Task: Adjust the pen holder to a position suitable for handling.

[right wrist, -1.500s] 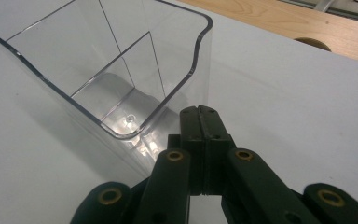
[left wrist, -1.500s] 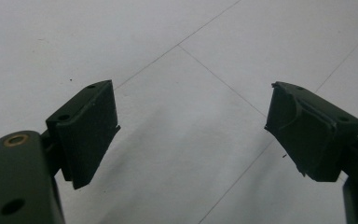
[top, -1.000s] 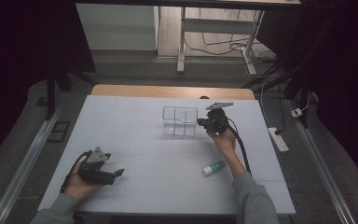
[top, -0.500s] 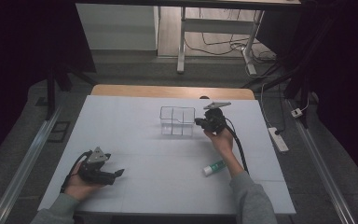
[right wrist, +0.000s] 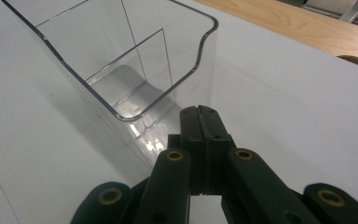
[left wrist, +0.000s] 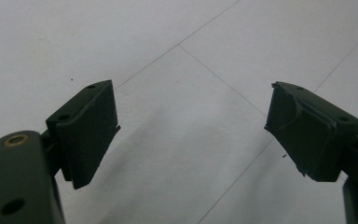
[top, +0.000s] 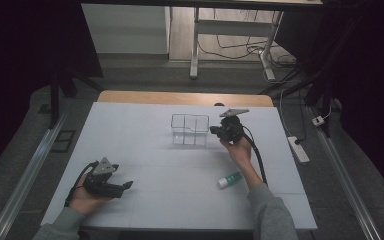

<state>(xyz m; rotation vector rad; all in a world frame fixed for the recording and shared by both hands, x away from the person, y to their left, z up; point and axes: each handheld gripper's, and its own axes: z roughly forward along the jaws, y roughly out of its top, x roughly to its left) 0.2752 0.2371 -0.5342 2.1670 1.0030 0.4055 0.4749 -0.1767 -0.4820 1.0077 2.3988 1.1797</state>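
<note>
Right gripper (top: 214,131) jaws pressed together, empty, tips just beside clear divided bin (top: 190,130) at mid tabletop (top: 145,125). Left gripper (top: 127,185) low at near-left, jaws spread wide over bare surface. Green-capped glue stick (top: 229,179) lies near right forearm (top: 260,195), well apart from bin.

high view overhead, gripper views close above table (top: 180,170)

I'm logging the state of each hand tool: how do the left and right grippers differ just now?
The left gripper has its fingers spread wide with only bare table between them; the right gripper has its fingers pressed flat together, holding nothing. The left sits near the table's front edge, away from any object; the right is at the end wall of the clear divided container. Both are hand-held, black, low over the table.
</note>
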